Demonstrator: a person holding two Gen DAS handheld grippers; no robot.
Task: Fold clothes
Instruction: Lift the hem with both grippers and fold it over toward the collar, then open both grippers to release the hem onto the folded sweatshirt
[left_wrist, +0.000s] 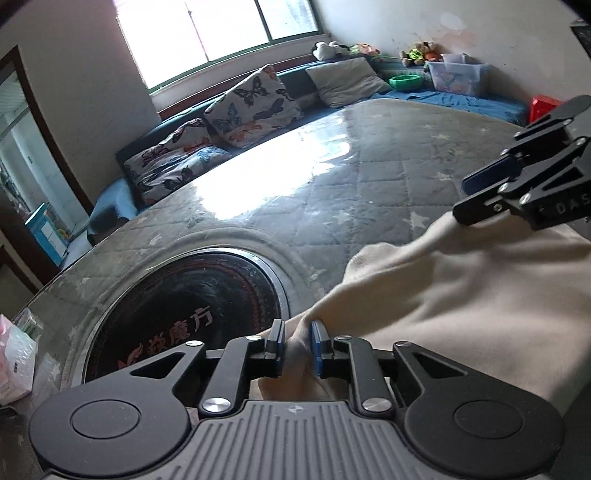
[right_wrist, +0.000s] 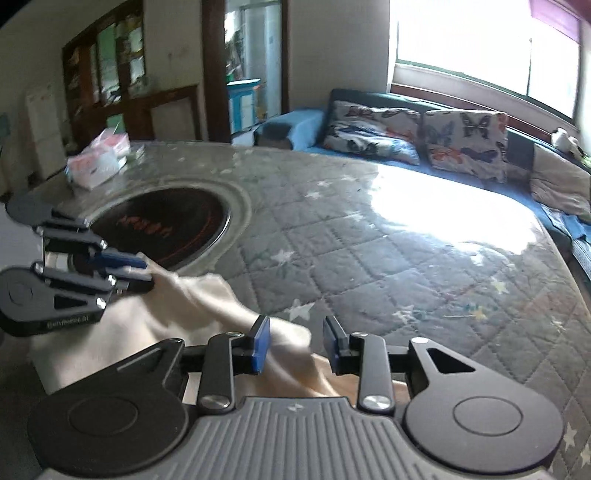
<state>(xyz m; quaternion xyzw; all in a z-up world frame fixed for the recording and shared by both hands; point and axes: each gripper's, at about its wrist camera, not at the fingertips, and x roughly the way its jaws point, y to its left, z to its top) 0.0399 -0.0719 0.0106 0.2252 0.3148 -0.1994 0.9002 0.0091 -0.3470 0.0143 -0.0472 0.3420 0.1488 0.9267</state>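
Observation:
A cream garment lies on the near part of a round table with a grey quilted cover. My left gripper is shut on a bunched edge of the garment, its blue pads pressing the cloth. It also shows in the right wrist view at the left, pinching the garment. My right gripper has its jaws apart, with garment cloth lying between and under them. In the left wrist view it shows at the right edge, at the garment's far corner.
A black round heater plate is set into the table near the left gripper. A pink tissue pack sits at the table's far left edge. A blue sofa with butterfly cushions and a storage box stand beyond the table.

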